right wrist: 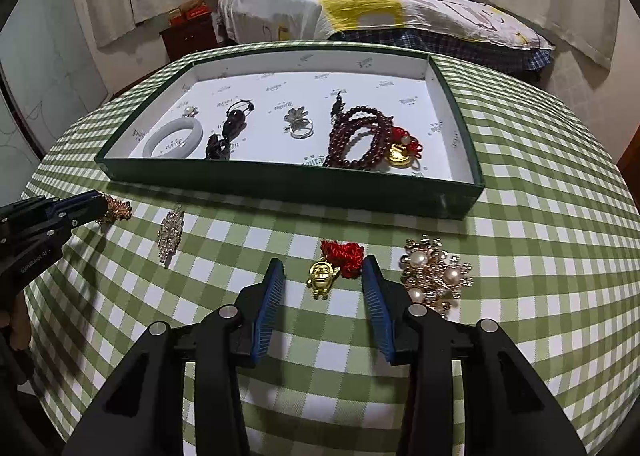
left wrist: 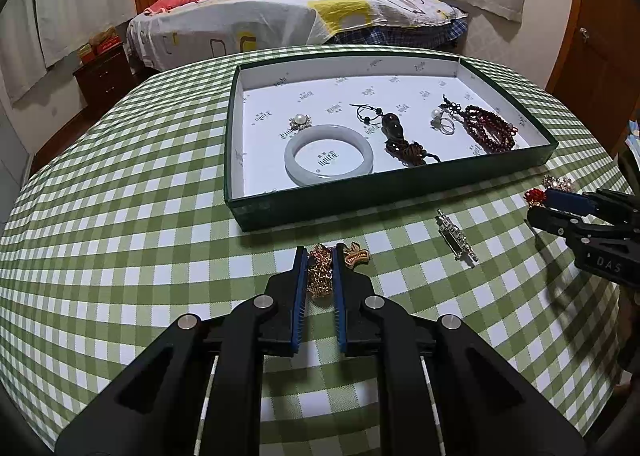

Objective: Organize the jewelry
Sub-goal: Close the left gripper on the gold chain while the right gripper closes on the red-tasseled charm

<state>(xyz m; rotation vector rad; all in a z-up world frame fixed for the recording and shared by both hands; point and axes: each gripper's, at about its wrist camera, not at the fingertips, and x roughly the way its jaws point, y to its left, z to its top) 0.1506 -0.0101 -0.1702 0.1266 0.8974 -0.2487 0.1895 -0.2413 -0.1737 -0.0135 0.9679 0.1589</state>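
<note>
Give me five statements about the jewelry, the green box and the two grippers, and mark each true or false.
1. The left gripper is shut on the gold chain. True.
2. The pale bangle lies on the tablecloth outside the green box. False: it lies inside the box.
3. The right gripper stands open around the gold charm with red knot. True.
4. The pearl brooch is in the box. False: it lies on the checked tablecloth, beside the right gripper.
5. The dark red bead strand lies in the box. True.
</note>
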